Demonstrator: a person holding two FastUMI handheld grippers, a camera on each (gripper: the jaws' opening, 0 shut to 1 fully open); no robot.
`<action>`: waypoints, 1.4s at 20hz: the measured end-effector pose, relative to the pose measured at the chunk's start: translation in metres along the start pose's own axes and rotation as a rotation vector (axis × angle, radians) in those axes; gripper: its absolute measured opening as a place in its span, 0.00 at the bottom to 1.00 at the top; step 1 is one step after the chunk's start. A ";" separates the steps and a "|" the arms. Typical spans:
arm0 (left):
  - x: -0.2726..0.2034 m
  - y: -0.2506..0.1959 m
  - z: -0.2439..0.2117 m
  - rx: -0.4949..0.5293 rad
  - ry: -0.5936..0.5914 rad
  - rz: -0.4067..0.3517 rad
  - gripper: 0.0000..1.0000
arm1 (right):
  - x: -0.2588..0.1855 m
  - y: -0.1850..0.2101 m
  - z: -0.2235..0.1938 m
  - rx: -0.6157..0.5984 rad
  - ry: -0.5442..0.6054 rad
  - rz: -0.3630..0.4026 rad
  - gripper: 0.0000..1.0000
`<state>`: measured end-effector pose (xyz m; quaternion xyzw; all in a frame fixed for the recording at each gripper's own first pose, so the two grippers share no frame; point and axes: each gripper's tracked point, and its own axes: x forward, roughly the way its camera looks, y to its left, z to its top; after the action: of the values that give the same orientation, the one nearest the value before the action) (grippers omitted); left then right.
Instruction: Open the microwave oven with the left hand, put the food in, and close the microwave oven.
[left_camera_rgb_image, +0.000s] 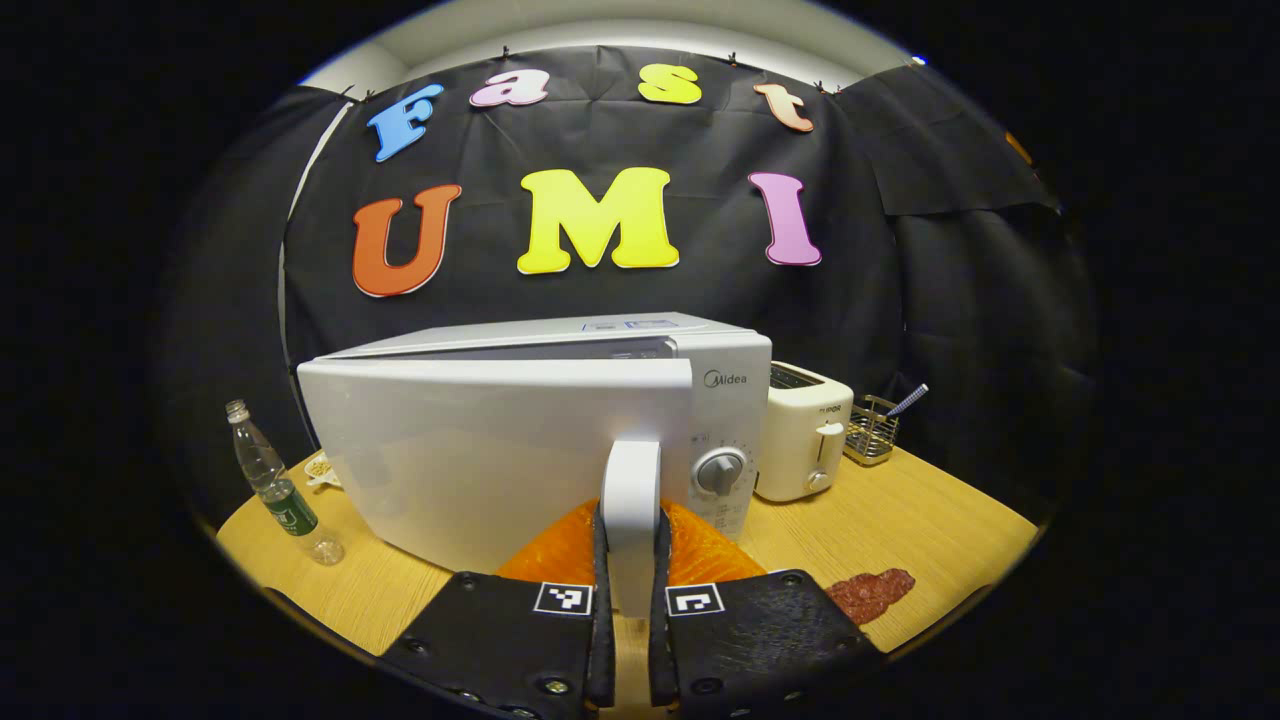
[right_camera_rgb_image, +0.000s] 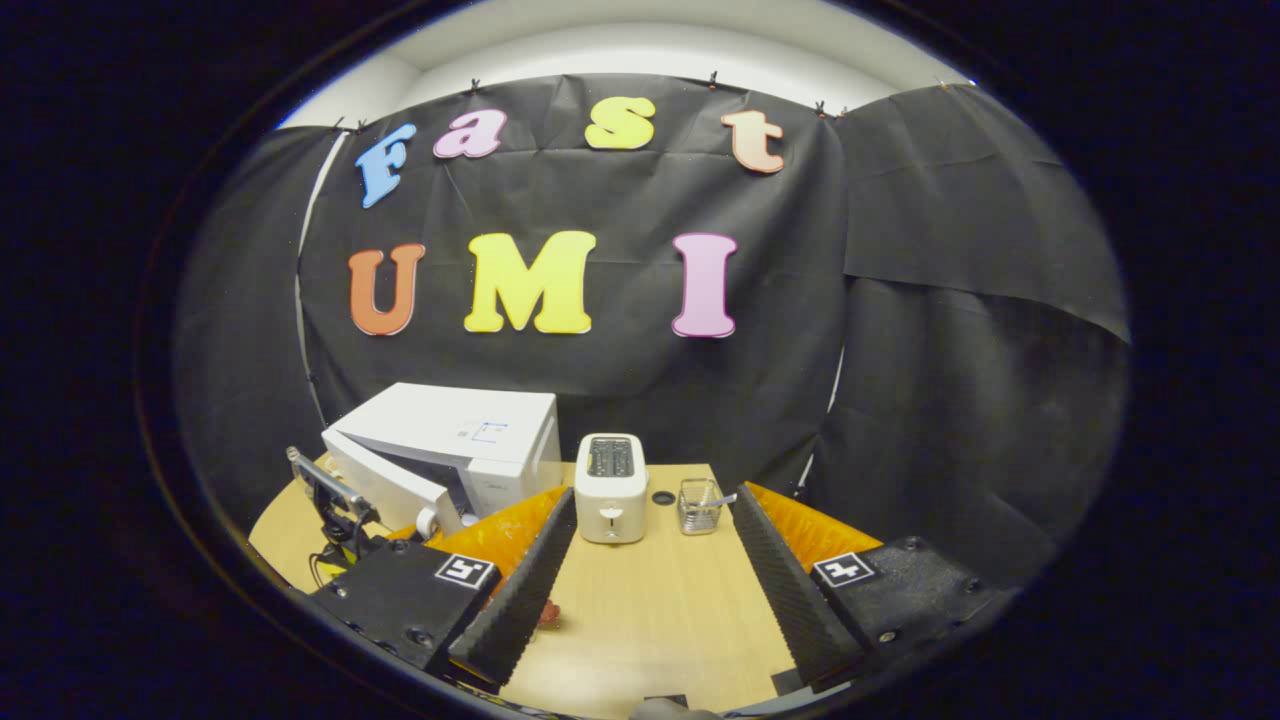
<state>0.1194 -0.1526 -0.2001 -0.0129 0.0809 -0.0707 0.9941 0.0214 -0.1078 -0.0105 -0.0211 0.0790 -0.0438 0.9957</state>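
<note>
In the left gripper view, the left gripper (left_camera_rgb_image: 631, 600) is seen nearly closed, both fingers pressed on the white door handle (left_camera_rgb_image: 631, 500) of the microwave oven (left_camera_rgb_image: 560, 420). The door (left_camera_rgb_image: 490, 450) is swung partly outward, hinged at the 9 o'clock side, with a dark gap visible along its top edge. The food, a reddish-brown piece (left_camera_rgb_image: 872, 592), lies flat on the wooden table (left_camera_rgb_image: 900, 520) at about 4 o'clock of the gripper, near the front table edge, apart from the oven. Bare tabletop is noted between the food and the toaster (left_camera_rgb_image: 803, 432), which stands just beside the oven's control panel. Beyond it, at 2 o'clock, a wire basket (left_camera_rgb_image: 871, 430) holds an upright utensil. At 9 o'clock a plastic bottle (left_camera_rgb_image: 280, 485) stands tilted in the lens near the left table edge; behind it a small dish (left_camera_rgb_image: 322, 468) with pale contents is partly hidden.

In the right gripper view, the right gripper (right_camera_rgb_image: 650, 590) is held wide open, nothing between its fingers, above open tabletop.
</note>
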 end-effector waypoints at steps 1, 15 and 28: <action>-0.010 0.003 -0.001 -0.003 0.010 -0.007 0.13 | 0.000 0.007 -0.001 0.004 0.000 0.015 0.92; -0.075 0.062 -0.015 0.022 0.062 0.056 0.93 | -0.032 0.066 -0.023 0.004 0.007 0.076 0.92; -0.164 0.143 -0.029 0.065 0.085 0.129 0.94 | -0.047 0.146 -0.051 0.045 0.038 0.194 0.92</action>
<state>-0.0261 0.0117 -0.2082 0.0275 0.1212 -0.0094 0.9922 -0.0203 0.0396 -0.0607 0.0100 0.0984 0.0505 0.9938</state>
